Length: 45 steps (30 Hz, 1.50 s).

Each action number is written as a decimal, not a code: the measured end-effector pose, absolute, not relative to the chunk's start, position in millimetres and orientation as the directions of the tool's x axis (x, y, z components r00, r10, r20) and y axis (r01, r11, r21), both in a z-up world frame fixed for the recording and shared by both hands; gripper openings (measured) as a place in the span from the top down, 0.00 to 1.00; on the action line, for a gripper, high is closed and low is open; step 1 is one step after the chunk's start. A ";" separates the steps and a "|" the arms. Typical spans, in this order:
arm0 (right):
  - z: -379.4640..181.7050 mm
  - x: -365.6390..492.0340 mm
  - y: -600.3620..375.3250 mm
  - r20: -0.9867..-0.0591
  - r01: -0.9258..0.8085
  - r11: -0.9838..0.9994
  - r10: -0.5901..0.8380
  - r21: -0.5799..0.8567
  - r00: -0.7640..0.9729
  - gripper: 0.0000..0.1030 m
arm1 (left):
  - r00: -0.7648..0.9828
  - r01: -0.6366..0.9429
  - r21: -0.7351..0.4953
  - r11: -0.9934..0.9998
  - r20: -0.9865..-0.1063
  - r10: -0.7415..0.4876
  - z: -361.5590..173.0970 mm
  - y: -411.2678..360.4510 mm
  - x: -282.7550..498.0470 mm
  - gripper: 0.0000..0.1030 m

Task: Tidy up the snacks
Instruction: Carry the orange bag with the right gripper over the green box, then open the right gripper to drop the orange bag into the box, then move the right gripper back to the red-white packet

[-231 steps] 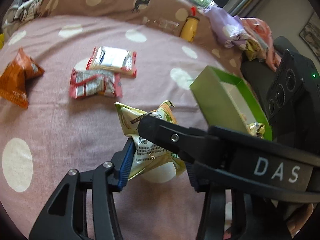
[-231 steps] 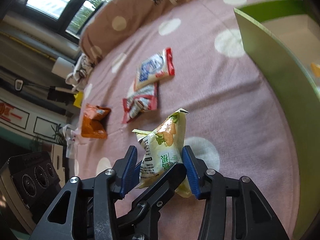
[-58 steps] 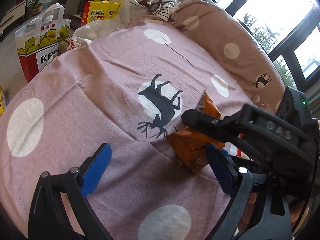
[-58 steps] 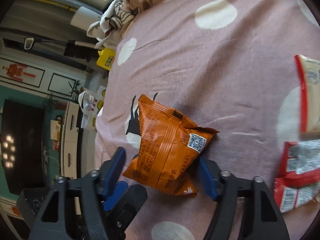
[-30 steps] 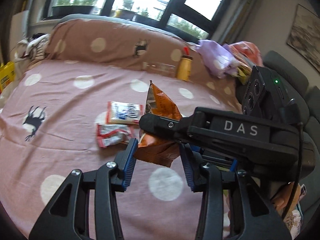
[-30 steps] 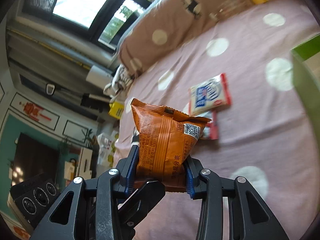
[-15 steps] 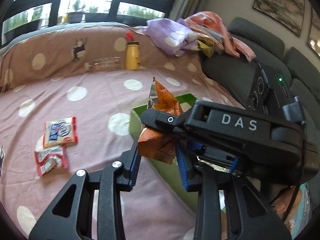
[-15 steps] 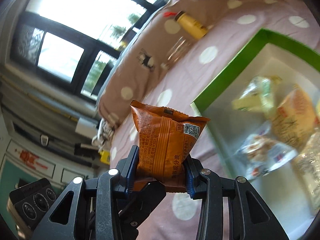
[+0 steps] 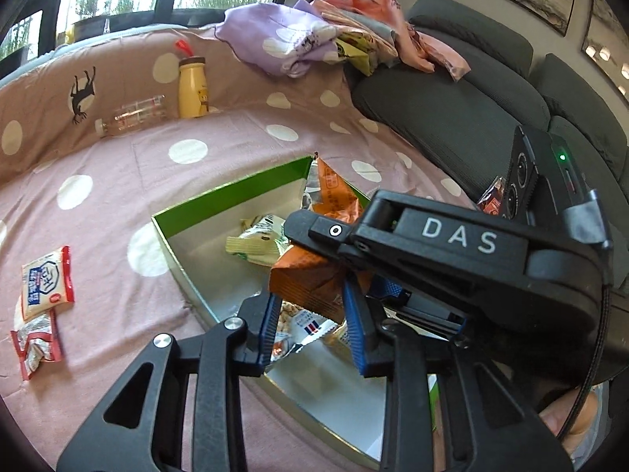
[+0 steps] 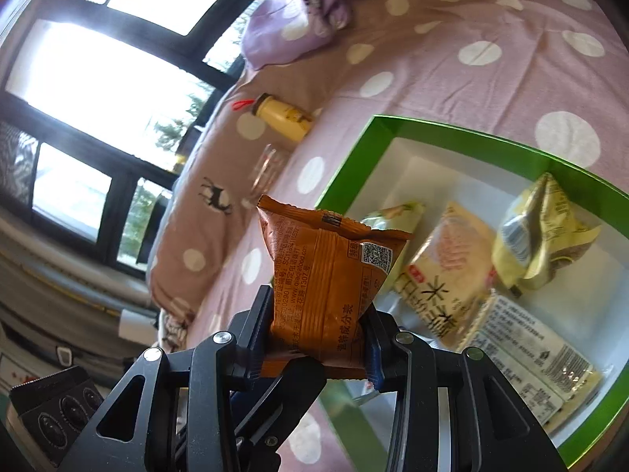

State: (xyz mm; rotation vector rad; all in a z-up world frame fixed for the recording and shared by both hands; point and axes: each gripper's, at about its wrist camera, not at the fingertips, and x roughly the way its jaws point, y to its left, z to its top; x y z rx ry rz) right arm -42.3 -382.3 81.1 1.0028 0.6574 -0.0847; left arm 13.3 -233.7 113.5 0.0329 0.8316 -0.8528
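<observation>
Both grippers are shut on one orange snack packet point(image 10: 326, 275), seen in the left wrist view point(image 9: 314, 275) too. My left gripper point(image 9: 310, 322) and right gripper point(image 10: 316, 334) hold it above the open green box point(image 9: 220, 204) with a white inside point(image 10: 393, 133). Several snack packets lie in the box, among them a yellow-green one point(image 10: 542, 232) and a pale one point(image 9: 255, 240). Two red-and-white packets point(image 9: 45, 283) lie on the pink spotted cover left of the box.
A yellow bottle point(image 9: 190, 86) and a clear bottle point(image 9: 129, 116) lie at the brown cushion at the back. A pile of purple and pink cloth point(image 9: 298, 43) sits on a dark grey sofa point(image 9: 452, 110) at the right.
Both grippers carried the orange packet from the cover on the left to over the green box. The box now lies right under the packet, and the view looks down into it.
</observation>
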 end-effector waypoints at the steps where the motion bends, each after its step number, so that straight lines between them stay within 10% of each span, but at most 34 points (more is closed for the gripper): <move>1: 79.8 -42.0 -383.7 -0.559 0.372 0.553 0.215 0.746 0.801 0.58 | 0.367 0.678 -0.290 0.676 -0.664 -0.652 111.5 -235.7 13.8 0.70; 16: 68.6 -42.2 -394.4 -0.667 0.496 0.572 0.123 0.653 0.735 0.58 | 0.385 0.652 -0.283 0.703 -0.676 -0.629 101.2 -234.1 14.3 0.73; 20: 69.5 -40.9 -390.9 -0.660 0.492 0.573 0.117 0.655 0.742 0.31 | 0.429 0.631 -0.271 0.727 -0.659 -0.618 109.6 -214.3 12.5 0.70; 34: 109.3 -41.4 -347.8 -0.533 0.321 0.708 0.092 0.629 0.841 0.22 | 0.625 0.356 -0.370 0.858 -0.588 -0.513 123.4 -77.2 16.1 0.24; 45: 116.8 -21.3 -282.0 -0.552 0.245 0.811 0.112 0.532 0.826 0.14 | 0.655 0.139 -0.360 0.923 -0.666 -0.358 99.6 -9.7 34.7 0.13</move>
